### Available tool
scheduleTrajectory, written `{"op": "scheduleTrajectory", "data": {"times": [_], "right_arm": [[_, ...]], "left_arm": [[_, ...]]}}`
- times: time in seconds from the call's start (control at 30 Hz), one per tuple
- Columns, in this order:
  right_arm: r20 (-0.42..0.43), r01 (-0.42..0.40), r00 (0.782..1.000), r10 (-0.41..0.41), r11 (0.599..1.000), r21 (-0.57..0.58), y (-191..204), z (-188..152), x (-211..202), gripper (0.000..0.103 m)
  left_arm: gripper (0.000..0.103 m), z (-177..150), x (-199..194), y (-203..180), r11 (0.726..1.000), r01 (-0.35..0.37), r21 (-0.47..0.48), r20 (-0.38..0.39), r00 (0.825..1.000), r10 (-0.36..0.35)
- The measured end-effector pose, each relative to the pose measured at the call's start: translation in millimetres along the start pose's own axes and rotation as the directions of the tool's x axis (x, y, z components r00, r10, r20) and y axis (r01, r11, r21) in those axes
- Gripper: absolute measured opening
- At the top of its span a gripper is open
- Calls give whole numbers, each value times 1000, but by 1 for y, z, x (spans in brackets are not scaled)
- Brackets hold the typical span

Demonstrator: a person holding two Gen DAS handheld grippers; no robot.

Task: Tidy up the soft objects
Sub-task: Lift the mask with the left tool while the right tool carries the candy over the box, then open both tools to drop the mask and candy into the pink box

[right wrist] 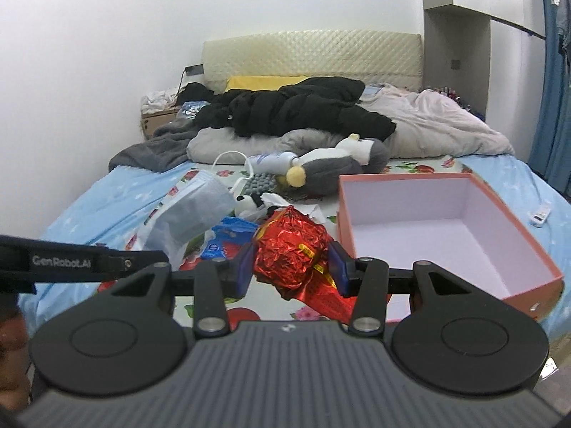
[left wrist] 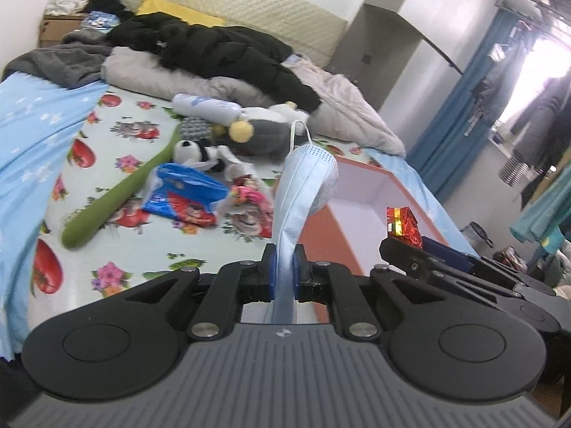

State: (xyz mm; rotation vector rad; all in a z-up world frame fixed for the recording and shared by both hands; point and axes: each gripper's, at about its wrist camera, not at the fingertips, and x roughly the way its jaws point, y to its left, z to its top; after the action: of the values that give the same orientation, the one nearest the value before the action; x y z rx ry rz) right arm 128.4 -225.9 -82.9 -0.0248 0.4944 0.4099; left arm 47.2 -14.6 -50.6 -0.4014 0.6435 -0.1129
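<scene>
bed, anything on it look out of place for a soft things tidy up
Yes: a hard white bottle lies on its side among the plush toys by the grey penguin plush. The orange box is empty, with a small white remote beside it.

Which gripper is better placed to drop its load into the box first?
Right, probably. The right gripper, shut on the red foil packet, sits beside the open pink box. The left gripper, clamping the blue face mask, is further out over the bedsheet.

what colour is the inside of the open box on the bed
White inside the box, salmon-pink outside; clearest in the right wrist view.
</scene>
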Motion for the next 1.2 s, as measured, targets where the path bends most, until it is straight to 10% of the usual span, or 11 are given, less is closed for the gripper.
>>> {"op": "scheduleTrajectory", "data": {"times": [0.47,1.2], "right_arm": [[2,146,989,-147,986,75,-61,-4,-11,48],[-135,271,958,-252,952,144,-188,-8,130,49]], "left_arm": [[11,19,64,-63,986,134,101,-87,988,-125],[11,68,306,-125,963,189,192,-287,949,-129]]}}
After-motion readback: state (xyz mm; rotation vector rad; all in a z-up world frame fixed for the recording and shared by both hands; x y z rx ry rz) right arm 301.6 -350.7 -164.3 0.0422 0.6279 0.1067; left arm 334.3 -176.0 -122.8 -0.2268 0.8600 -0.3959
